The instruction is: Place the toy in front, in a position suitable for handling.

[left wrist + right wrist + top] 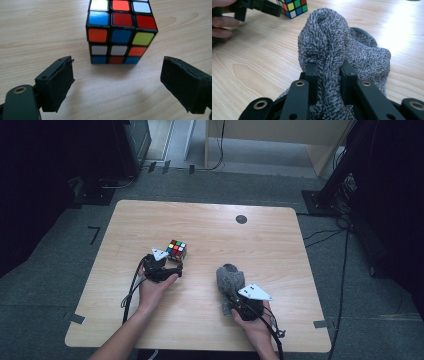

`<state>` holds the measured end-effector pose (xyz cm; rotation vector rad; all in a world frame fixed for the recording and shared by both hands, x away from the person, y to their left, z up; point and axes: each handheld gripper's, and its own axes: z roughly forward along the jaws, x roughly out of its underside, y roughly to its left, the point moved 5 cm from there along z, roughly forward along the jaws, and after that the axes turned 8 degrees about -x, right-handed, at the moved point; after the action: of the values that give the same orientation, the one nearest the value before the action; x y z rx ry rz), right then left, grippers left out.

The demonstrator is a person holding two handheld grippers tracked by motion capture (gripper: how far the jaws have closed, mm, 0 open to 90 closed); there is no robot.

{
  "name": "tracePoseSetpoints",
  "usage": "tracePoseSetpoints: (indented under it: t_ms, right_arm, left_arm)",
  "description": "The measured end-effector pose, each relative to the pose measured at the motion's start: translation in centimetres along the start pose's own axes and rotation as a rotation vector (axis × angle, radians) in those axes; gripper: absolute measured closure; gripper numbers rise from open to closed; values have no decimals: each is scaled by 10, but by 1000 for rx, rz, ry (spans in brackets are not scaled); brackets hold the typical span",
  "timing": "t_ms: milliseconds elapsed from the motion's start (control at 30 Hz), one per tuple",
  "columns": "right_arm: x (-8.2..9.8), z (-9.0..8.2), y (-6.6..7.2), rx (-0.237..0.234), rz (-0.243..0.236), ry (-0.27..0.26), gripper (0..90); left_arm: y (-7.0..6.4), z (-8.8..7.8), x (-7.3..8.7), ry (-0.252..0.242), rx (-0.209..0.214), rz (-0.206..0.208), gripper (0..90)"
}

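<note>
On the wooden bench (210,220) the left hand-held gripper (117,82) is released — its two black jaws stand wide apart, with the puzzle cube (120,32) just beyond them, untouched, resting flat on the wood. In the high view that cube (176,250) sits left of centre, just past the left hand-held gripper (175,266). The right hand-held gripper (328,80) is clenched on a bunched fold of the grey fuzzy sock (332,47) — the sock (229,280) lies right of centre, nearer the person, well apart from the cube.
</note>
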<state>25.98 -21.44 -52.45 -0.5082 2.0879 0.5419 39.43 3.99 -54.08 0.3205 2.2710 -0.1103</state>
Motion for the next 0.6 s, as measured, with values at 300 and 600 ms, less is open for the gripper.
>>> tracePoseSetpoints:
  t_ms: [300,600]
  right_arm:
    - [9,-16,-7,34,14,-11,737]
    - [13,-30,-13,63,26,-27,732]
  left_arm:
    - [-11,16,-7,27,-27,16,131]
    - [-13,31,-11,68,-90,30,145]
